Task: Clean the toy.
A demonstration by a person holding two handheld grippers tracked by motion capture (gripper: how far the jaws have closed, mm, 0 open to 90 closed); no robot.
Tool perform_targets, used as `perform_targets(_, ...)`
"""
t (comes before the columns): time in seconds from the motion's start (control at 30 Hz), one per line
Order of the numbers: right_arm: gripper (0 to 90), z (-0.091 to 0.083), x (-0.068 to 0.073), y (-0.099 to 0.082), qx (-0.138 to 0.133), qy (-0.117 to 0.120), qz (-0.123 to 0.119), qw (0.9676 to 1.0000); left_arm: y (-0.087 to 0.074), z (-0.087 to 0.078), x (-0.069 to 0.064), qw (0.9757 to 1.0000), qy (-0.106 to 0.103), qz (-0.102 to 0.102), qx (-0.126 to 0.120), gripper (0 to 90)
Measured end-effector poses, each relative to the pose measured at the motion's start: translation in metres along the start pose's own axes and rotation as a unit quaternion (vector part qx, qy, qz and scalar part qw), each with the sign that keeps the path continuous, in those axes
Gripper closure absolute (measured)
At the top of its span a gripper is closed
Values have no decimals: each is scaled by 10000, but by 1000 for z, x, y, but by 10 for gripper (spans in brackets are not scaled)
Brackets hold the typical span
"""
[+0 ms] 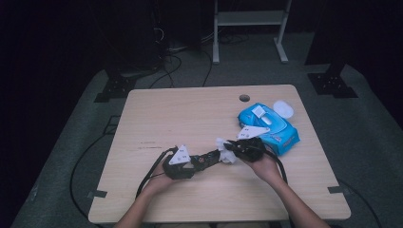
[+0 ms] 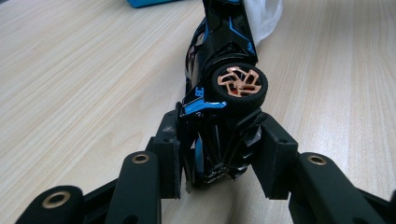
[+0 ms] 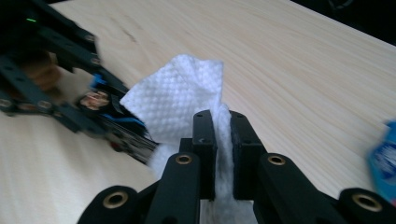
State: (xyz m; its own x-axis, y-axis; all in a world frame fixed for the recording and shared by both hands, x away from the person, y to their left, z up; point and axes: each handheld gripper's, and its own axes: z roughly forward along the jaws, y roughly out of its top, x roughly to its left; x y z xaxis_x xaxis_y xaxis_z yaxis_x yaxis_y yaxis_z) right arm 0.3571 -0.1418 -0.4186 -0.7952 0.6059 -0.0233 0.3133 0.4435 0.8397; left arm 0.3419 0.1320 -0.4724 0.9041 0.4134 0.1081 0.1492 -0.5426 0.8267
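Observation:
A black toy car (image 2: 219, 88) with blue trim and copper wheels lies on its side, and my left gripper (image 2: 219, 154) is shut on its rear end. In the high view the car (image 1: 205, 159) spans the gap between my left gripper (image 1: 192, 164) and my right gripper (image 1: 227, 147). My right gripper (image 3: 222, 140) is shut on a white wet wipe (image 3: 180, 95), whose free fold rests against the car's far end (image 3: 116, 126). The wipe (image 1: 224, 151) shows as a white bunch near the table's middle.
A blue pack of wet wipes (image 1: 268, 126) lies at the right of the wooden table (image 1: 190, 111), its white lid (image 1: 283, 109) flipped open behind it. A cable hole (image 1: 244, 98) sits near the far edge. Stands and cables cover the floor beyond.

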Motion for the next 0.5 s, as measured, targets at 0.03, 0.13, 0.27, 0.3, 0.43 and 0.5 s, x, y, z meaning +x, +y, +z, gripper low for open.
perform_targets(0.03, 824, 3, 6, 2, -17, 87, -38, 10000, 0, 0, 0, 10000, -5, -3, 7, 582)
perform_targets(0.13, 824, 15, 25, 10, -43, 379, -138, 9992, 0, 0, 0, 10000, -4, -6, 8, 581)
perform_targets(0.27, 823, 33, 48, 18, -2, 645, -375, 9972, -1, -1, 1, 10000, -8, -41, 10, 581)
perform_targets(0.3, 823, 35, 50, 19, 17, 613, -444, 9971, -1, -1, 1, 10000, 8, -66, 4, 581)
perform_targets(0.43, 823, 31, 41, 19, 89, 420, -489, 9979, -1, -1, 1, 10000, 20, -31, 11, 581)
perform_targets(0.5, 823, 25, 31, 15, 101, 237, -421, 9988, -1, -1, 1, 10000, 35, -16, 16, 581)
